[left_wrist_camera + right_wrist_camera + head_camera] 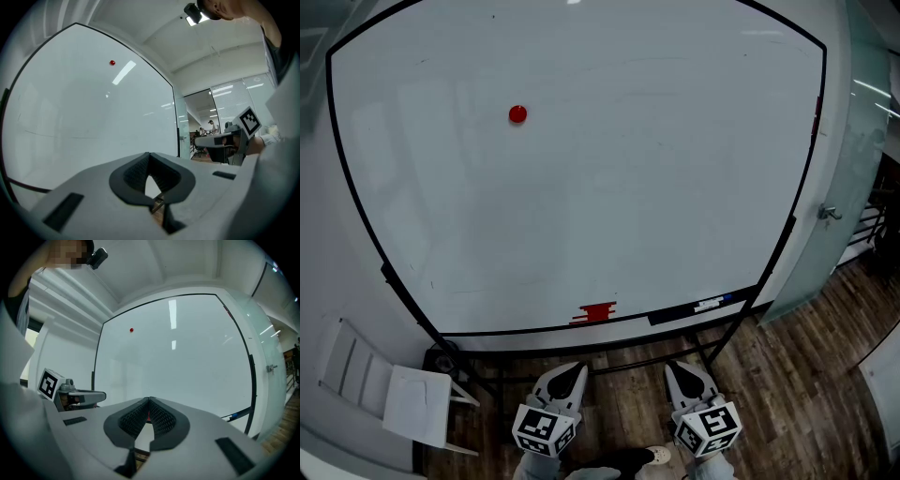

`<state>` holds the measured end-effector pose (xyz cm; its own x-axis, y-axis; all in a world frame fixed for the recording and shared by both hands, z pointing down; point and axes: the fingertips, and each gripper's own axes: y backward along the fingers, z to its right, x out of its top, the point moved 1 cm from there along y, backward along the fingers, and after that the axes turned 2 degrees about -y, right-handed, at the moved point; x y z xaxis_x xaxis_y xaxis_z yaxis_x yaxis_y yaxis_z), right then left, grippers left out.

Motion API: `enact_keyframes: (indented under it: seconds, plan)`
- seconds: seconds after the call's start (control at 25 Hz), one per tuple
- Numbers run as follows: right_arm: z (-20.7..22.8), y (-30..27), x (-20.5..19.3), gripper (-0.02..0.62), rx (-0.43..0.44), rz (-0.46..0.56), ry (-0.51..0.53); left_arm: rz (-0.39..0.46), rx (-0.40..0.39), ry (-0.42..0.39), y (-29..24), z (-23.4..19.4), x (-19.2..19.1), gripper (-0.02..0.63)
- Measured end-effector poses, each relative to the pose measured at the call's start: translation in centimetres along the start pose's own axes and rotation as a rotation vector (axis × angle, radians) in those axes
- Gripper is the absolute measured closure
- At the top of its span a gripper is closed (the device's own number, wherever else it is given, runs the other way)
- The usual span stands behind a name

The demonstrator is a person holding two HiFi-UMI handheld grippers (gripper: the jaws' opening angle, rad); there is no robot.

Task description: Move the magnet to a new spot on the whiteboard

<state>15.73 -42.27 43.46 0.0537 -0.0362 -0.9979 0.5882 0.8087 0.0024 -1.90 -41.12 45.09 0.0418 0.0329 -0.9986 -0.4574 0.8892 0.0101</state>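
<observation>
Left gripper (571, 370) and right gripper (681, 369): jaws closed together, nothing between them, both low beneath the whiteboard (675, 169). Magnet (517, 114) is well above both grippers, up-left. Risk: arriving with jaws closed would shove the magnet sideways; a shallow pinch could slip off it.

No word, number or brand name can be read anywhere. The whiteboard (581, 216) shows no writing that can be made out. The only signs are black-and-white square code patterns, on the marker cube (544, 429) of the left tool (574, 370) and on the marker cube (710, 429) of the right tool (680, 368); they have no letters.
</observation>
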Motion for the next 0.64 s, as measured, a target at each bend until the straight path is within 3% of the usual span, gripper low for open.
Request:
enact_keyframes:
  seconds: [0.64]
  plan:
    - [0.4, -1.4, -1.0, 0.569, 0.027, -0.032, -0.005, -0.023, 0.021, 0.002, -0.8, -1.1, -0.8, 0.597]
